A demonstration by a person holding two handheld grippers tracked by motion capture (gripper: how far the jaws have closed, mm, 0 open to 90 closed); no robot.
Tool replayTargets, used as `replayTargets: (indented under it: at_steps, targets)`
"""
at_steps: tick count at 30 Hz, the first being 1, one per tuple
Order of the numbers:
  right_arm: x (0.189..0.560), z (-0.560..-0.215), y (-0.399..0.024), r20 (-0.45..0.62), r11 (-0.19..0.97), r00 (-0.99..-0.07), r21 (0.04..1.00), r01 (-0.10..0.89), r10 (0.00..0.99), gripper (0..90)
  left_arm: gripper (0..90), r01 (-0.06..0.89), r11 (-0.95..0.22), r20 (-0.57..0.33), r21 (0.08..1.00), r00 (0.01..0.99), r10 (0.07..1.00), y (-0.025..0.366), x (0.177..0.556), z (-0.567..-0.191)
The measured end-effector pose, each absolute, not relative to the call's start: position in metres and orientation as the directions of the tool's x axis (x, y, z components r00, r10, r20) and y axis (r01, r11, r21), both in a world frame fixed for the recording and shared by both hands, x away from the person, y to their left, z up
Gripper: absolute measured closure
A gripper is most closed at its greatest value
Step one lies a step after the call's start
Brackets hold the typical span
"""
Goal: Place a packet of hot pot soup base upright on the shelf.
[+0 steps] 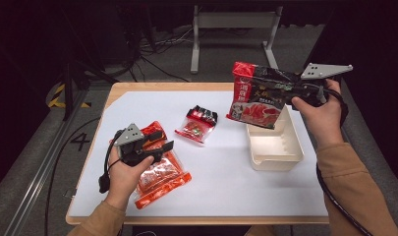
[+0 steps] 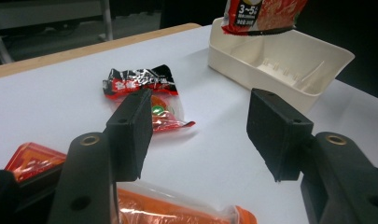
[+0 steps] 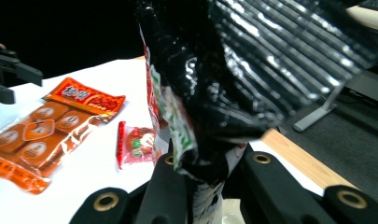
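The right claw (image 1: 291,91) is clamped on a black-and-red bag (image 1: 258,95), held above the cream tray (image 1: 275,147) near the table's right edge. The left claw (image 1: 163,147), jaws apart and empty, hovers over an orange packet (image 1: 159,177) by the left edge.

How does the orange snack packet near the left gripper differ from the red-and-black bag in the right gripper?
The orange packet lies flat on the table; the red-and-black bag hangs in the air above the cream bin. The orange packet is free under the open left gripper; the bag is clamped by the right gripper. Both are glossy sealed food packs.
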State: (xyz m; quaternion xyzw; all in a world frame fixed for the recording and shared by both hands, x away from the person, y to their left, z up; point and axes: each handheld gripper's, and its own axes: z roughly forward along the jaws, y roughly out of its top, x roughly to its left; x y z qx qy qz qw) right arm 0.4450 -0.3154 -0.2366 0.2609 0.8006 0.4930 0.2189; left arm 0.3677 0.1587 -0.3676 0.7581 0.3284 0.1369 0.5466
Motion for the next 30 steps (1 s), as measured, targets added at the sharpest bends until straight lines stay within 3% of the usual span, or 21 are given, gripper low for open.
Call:
replayTargets:
  at_steps: [9, 30]
  targets:
    - [0.458, -0.236, -0.330, -0.099, 0.373, -0.738, 0.902, 0.217, 0.668, 84.4, 36.0, 0.323, -0.260, -0.084, 0.910, 0.757, 0.648, 0.181, 0.363, -0.367]
    - [0.477, -0.240, -0.356, -0.109, 0.366, -0.700, 0.902, 0.229, 0.706, 84.2, 28.4, 0.376, -0.252, -0.106, 0.892, 0.715, 0.691, 0.210, 0.365, -0.375]
